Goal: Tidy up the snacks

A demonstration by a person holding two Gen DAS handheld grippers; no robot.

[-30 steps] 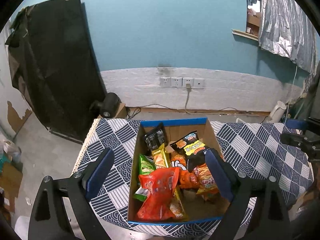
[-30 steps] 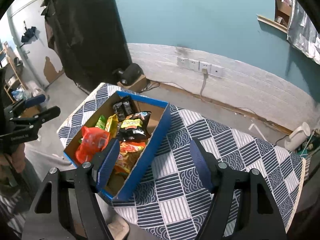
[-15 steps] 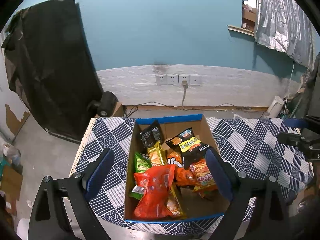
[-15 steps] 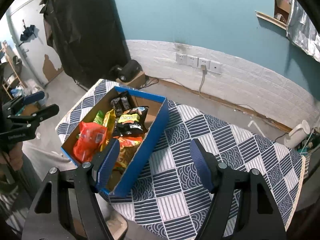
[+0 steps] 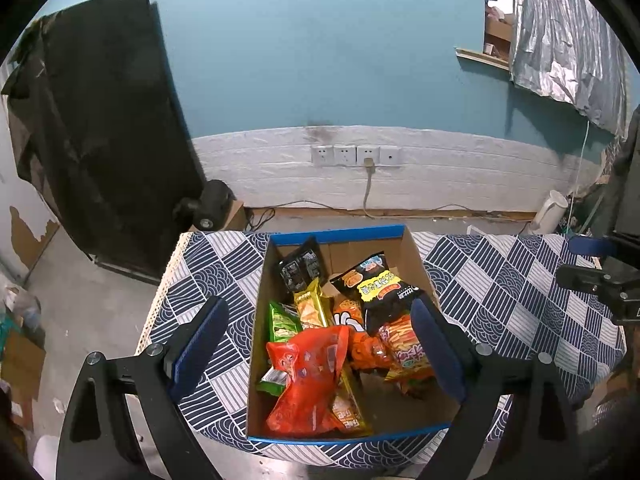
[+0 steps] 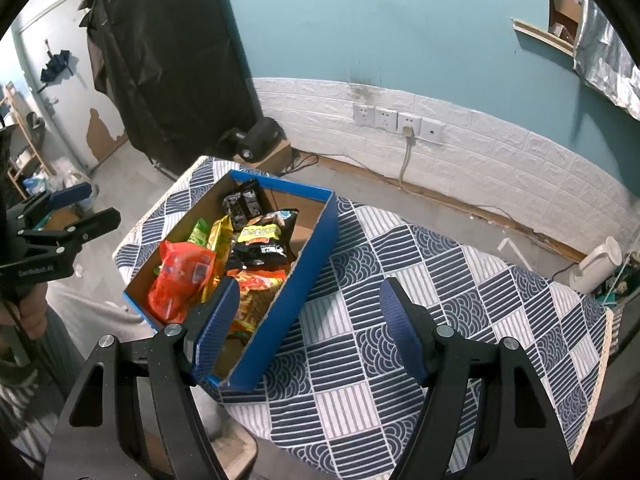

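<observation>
Left gripper point(image 5: 318, 348): jaws apart, nothing between the pads; it hangs above the near end of the box, pointing down into it.
Right gripper point(image 6: 310, 332): jaws apart and empty, above the patterned tablecloth point(image 6: 460, 288) just beside the box's right wall.
Snack box point(image 5: 338, 235): blue-edged cardboard box on the table's left part, its long axis running away from the person toward the wall.
Nearest snack: red-orange bag point(image 5: 310, 376) at the near end, lying along the box's length, directly below the left jaws.
Middle: green packet point(image 5: 282, 322), gold packet point(image 5: 312, 308), orange noodle packet point(image 5: 404, 348).
Far end: black-and-yellow chip bag point(image 5: 380, 286) and small black packet point(image 5: 300, 268).
Nearer hand, as I judge: the left; the right would have to cross the box wall.
</observation>
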